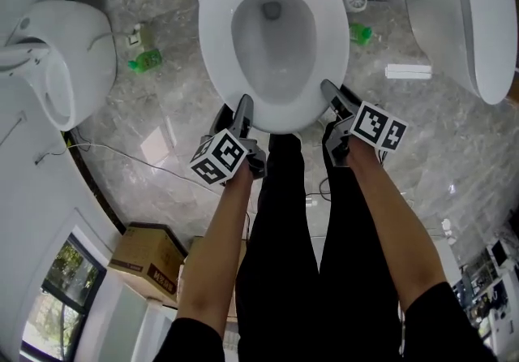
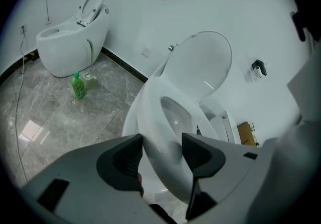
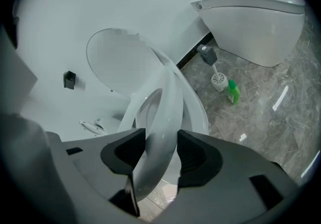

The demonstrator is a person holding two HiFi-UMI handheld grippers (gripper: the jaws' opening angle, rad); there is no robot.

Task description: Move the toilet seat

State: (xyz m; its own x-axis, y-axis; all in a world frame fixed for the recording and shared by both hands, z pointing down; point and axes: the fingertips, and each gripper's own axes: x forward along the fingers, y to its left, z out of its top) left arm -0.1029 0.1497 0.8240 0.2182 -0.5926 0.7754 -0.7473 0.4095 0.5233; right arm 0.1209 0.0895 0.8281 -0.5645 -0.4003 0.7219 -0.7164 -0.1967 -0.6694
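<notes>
Left gripper [image 2: 161, 153] and right gripper [image 3: 161, 153] each clamp the front rim of the toilet seat [image 2: 150, 117], tilted above its bowl [image 3: 199, 112] (lid [image 2: 200, 67] upright behind). Only the head view shows a cardboard box [image 1: 146, 259], its red print unreadable.

Grey marbled floor [image 1: 178, 109] gleams with reflected light; an open-lidded toilet [image 1: 65, 60] stands at 9 o'clock, a green bottle [image 1: 146, 60] beside it; a closed toilet [image 1: 462, 11] at 2 o'clock; cardboard boxes [image 1: 146, 259] and a window [image 1: 69, 287] at 7 o'clock; plain white wall [image 2: 225, 2].
</notes>
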